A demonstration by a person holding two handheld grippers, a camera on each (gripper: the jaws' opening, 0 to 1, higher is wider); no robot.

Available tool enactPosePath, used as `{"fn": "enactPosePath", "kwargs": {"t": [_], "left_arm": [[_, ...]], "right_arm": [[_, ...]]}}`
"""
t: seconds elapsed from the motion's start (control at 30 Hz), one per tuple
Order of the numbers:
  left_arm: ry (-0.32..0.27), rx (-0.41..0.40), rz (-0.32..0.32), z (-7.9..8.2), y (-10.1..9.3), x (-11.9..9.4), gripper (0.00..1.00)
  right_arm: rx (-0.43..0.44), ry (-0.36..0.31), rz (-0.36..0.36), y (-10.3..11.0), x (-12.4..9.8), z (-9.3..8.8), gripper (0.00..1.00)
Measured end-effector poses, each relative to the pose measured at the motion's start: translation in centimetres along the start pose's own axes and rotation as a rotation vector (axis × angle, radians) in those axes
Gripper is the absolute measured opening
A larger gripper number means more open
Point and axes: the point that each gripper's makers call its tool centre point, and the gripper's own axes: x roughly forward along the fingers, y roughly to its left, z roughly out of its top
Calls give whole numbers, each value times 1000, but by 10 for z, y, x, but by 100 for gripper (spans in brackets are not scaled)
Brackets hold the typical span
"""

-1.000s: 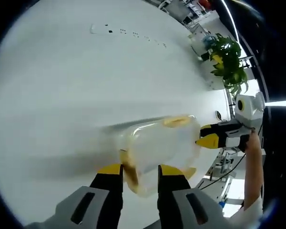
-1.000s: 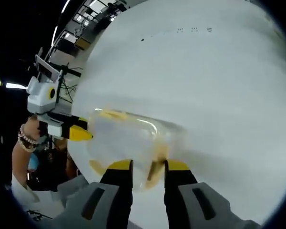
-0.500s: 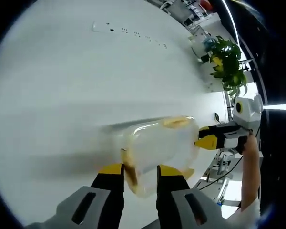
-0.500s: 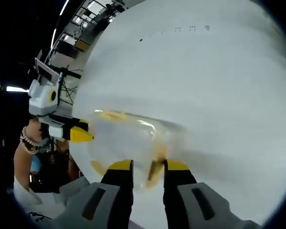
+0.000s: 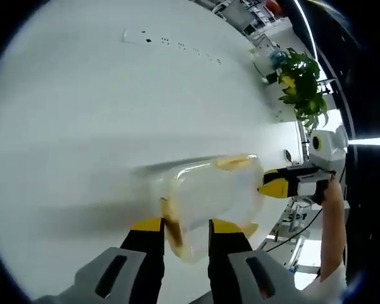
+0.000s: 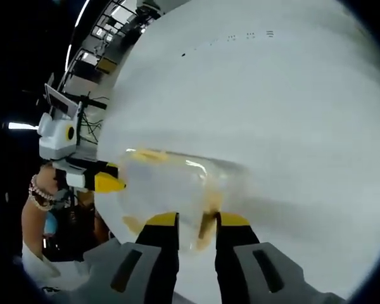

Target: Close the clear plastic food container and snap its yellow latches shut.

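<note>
Clear container (image 5: 209, 199) sits on the white worktop (image 5: 101, 107), lid on, lying between the two tools; yellow latches visible at its edges, one on the far long side (image 5: 234, 162), one at the near end (image 5: 171, 228); can't tell whether they're snapped down. Left tool (image 5: 185, 227) at the near end of the container in the left gripper view, yellow-tipped jaws set narrow, straddling the end latch, apparently touching the box; no clear sign of a firm grip. Right tool (image 6: 196, 221) same story from the opposite end in the right gripper view, jaws narrow around the latch (image 6: 206, 223) there. Each tool shows in the other's view at the far end of the container, yellow tip against it: right tool at (image 5: 275, 187), left at (image 6: 107, 183). Potted plant (image 5: 301, 82) at the worktop's far edge.
</note>
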Motion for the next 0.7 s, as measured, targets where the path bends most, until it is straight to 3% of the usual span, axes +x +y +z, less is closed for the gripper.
{"fn": "enactPosePath", "kwargs": {"t": [0.2, 0.43, 0.57, 0.63, 0.7], "left_arm": [[-4, 3, -2, 1, 1, -2, 20], [-10, 51, -10, -3, 2, -7, 21], [-54, 202, 3, 1, 3, -10, 23], [-84, 316, 36, 5, 3, -13, 25], [-102, 399, 85, 7, 7, -16, 34]], "right_arm": [[-11, -11, -3, -1, -2, -4, 17], [-91, -29, -33, 1, -2, -10, 19], [-182, -27, -74, 2, -2, -11, 20], [-240, -19, -115, 4, -2, -12, 20], [-277, -8, -148, 6, -2, -12, 21]]}}
